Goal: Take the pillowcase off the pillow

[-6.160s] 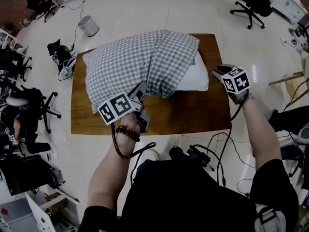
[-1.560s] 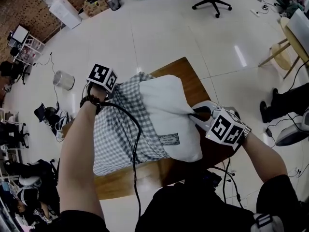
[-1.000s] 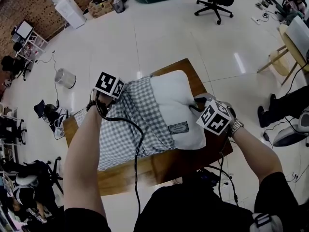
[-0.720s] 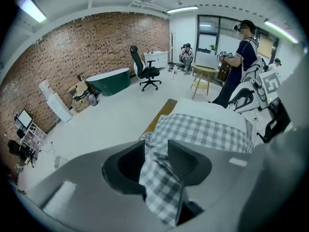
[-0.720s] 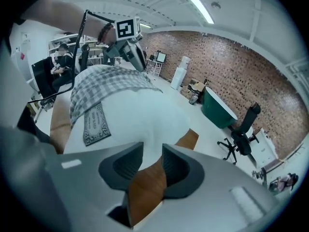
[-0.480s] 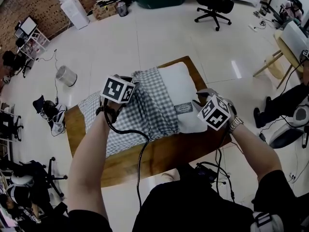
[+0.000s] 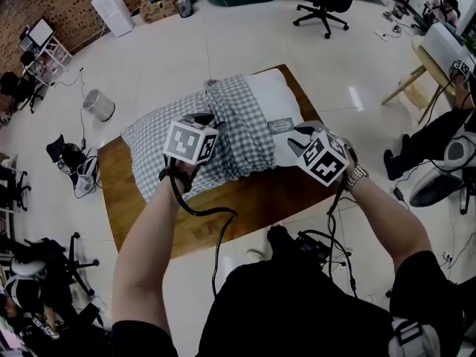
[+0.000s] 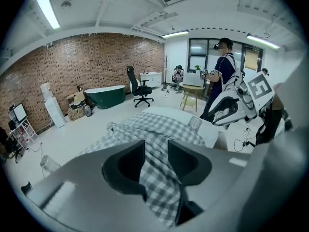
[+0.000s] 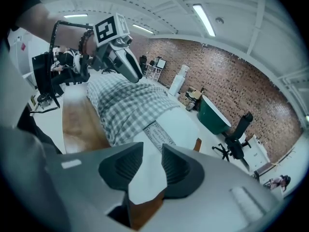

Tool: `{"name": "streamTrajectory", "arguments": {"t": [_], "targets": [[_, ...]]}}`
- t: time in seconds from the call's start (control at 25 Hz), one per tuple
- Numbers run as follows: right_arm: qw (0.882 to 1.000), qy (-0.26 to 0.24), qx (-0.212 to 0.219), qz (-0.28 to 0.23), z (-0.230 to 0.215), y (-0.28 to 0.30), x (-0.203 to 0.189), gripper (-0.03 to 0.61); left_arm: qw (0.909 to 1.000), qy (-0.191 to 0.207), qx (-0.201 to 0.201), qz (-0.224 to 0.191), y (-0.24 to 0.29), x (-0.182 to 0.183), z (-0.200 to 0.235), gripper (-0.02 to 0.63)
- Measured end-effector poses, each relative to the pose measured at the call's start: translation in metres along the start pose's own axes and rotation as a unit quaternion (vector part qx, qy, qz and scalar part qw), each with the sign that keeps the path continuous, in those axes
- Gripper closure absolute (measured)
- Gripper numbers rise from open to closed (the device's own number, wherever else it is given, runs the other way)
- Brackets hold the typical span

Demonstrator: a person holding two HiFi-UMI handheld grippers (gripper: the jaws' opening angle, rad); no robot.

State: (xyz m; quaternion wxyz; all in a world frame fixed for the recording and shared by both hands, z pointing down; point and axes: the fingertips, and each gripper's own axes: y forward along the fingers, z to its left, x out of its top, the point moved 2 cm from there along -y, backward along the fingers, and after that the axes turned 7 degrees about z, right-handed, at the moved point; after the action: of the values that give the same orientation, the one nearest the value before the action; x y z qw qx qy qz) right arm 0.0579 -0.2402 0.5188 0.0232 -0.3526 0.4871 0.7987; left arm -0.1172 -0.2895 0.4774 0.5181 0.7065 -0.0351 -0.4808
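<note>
Wood table (image 7: 245, 214), pale floor all round. Change over the last second or so: the pillow (image 7: 274, 99) was tipped up towards me, now it lies flat along the far side of the table, and both hands have come back my way. Both sets of jaws have just been opening a little, each with material between them.

Left gripper (image 8: 155, 151): the checked pillowcase (image 7: 238, 140) runs through the jaws and hangs below them. Reads as gripped, though I can't swear how hard the pads bite.

Right gripper (image 9: 152, 158): clamped on the pillow's white near corner.

My read: grips easing, not a release. Case roughly half off, more pulling needed.

Case look: grey-white check, bunched into a thick ridge mid-pillow, slack tail spread left over the table. Pillow's right end is bare, label (image 7: 280, 126) showing.
</note>
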Motion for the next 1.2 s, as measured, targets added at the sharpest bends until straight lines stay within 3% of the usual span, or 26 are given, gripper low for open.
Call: {"name": "streamTrajectory", "arguments": {"t": [0.28, 0.52, 0.72, 0.96, 1.2], "targets": [[1.000, 0.005, -0.012, 0.000, 0.046, -0.005, -0.004, 0.454, 0.9997, -0.002, -0.012, -0.023, -0.003, -0.043, -0.060, 0.460], [1.000, 0.015, -0.020, 0.002, 0.059, 0.002, -0.010, 0.427, 0.9988, -0.038, -0.022, -0.021, 0.015, -0.071, -0.090, 0.460], [0.999, 0.026, -0.031, 0.000, 0.068, 0.009, -0.018, 0.407, 0.9957, -0.089, -0.023, -0.016, 0.034, -0.097, -0.102, 0.458], [0.997, 0.048, -0.052, -0.002, 0.066, 0.012, -0.032, 0.385, 0.9856, -0.164, -0.032, -0.027, 0.045, -0.114, -0.110, 0.449], [0.995, 0.068, -0.073, -0.004, 0.051, 0.015, -0.038, 0.347, 0.9682, -0.244, -0.033, -0.041, 0.060, -0.122, -0.097, 0.449]]}}
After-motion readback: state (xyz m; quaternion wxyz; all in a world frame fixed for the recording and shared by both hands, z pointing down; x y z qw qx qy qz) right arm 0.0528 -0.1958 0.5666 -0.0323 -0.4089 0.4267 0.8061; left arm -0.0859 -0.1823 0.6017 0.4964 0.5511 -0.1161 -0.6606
